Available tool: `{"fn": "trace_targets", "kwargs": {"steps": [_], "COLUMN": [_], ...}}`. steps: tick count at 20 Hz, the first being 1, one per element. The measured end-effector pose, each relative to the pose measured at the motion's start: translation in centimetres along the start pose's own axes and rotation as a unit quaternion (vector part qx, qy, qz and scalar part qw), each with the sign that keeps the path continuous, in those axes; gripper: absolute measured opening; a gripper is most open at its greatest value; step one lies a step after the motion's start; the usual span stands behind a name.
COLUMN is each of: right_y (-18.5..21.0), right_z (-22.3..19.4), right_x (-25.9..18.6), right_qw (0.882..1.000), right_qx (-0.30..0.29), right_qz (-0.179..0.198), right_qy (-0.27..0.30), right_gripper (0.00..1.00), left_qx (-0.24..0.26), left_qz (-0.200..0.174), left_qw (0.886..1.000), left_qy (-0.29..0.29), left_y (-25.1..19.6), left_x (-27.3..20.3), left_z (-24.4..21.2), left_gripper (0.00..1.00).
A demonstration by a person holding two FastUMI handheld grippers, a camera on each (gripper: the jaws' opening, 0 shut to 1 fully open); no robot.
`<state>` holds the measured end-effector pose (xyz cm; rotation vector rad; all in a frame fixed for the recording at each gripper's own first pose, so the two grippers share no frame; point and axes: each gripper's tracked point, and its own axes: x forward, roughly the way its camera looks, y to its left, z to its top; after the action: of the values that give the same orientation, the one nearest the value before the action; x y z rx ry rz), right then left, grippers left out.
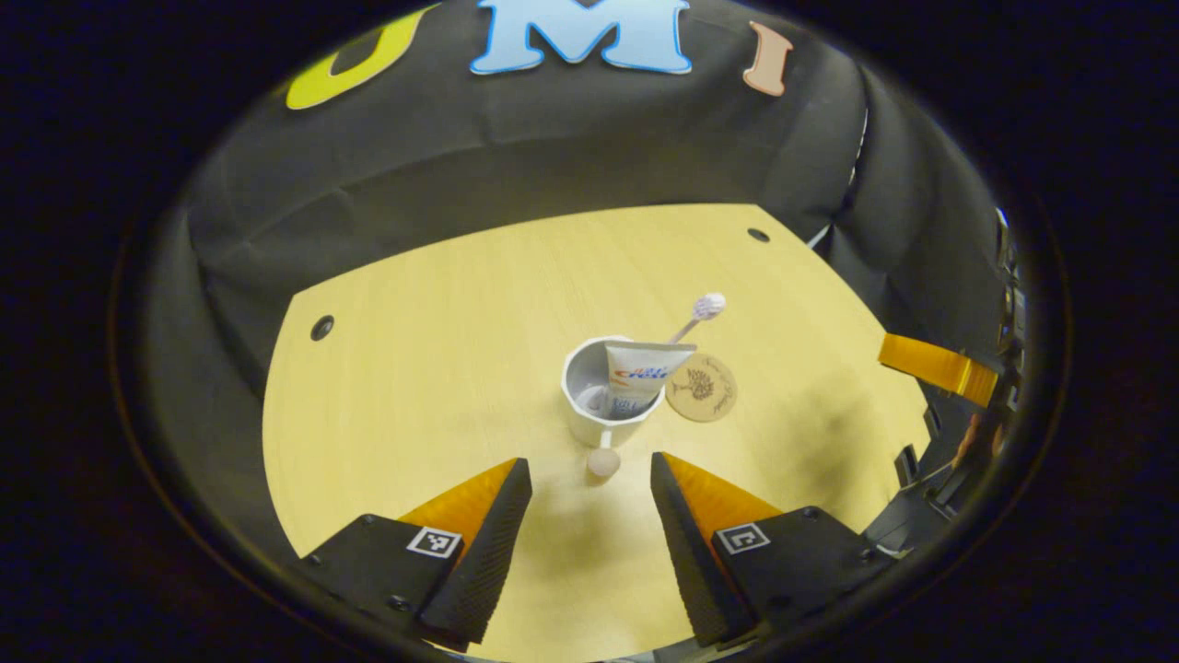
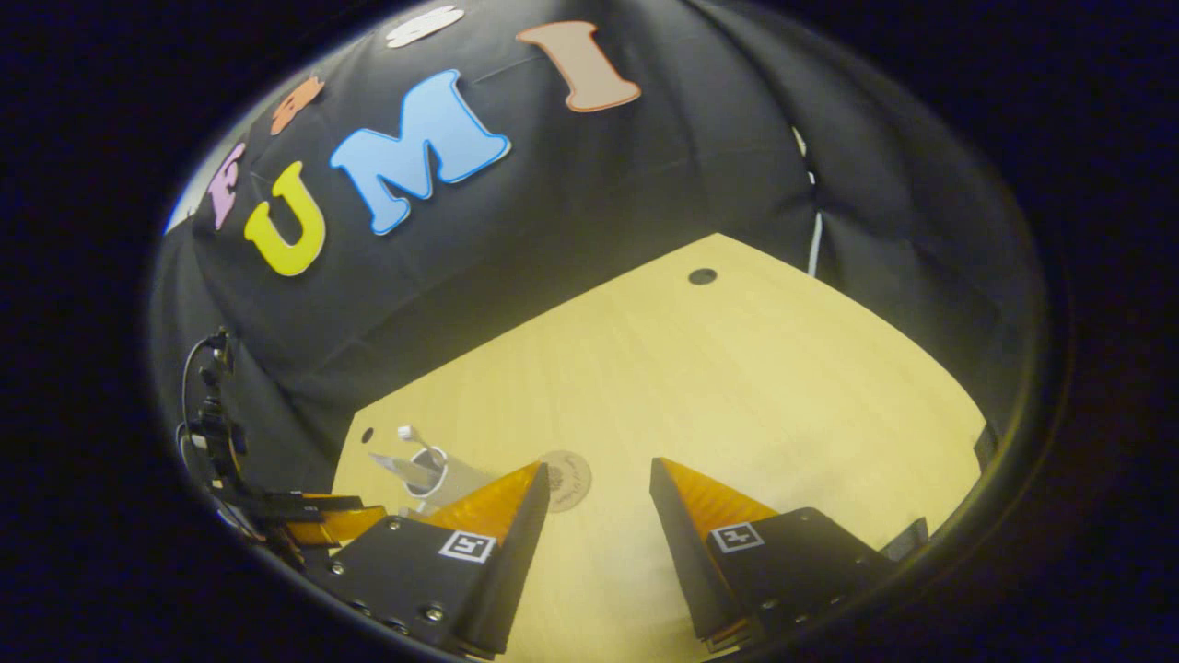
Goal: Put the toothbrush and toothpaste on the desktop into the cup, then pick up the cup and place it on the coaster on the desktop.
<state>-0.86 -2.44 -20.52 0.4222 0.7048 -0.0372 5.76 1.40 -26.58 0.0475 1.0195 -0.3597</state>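
Toothpaste tube (image 1: 640, 373) and toothbrush (image 1: 697, 316) stand together in a white cup (image 1: 599, 405) on the wooden desktop (image 1: 442, 368), the brush head leaning out over the rim toward a round cork coaster (image 1: 702, 388) just beside the cup. Left gripper (image 1: 589, 516) hovers wide open and empty just short of the cup, whose handle knob points between its fingers. Right gripper (image 2: 599, 516), also spread wide and holding nothing, hangs over bare desktop with the coaster (image 2: 566, 479) ahead and the cup (image 2: 433, 471) off to its left.
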Motion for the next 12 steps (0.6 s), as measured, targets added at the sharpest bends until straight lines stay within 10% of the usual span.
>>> {"fn": "trace_targets", "kwargs": {"steps": [12], "right_y": [-7.8], "right_z": [-2.5], "right_x": [-4.0], "right_qw": [0.995], "right_qx": [0.063], "right_qz": [-0.079], "right_qy": [0.004], "right_gripper": [0.70], "left_qx": [0.057], "left_qz": [0.007], "left_qw": [0.988], "left_qy": [0.141], "left_y": [-0.8], "left_x": [8.0], "left_z": [-1.3], "left_gripper": [0.85]}}
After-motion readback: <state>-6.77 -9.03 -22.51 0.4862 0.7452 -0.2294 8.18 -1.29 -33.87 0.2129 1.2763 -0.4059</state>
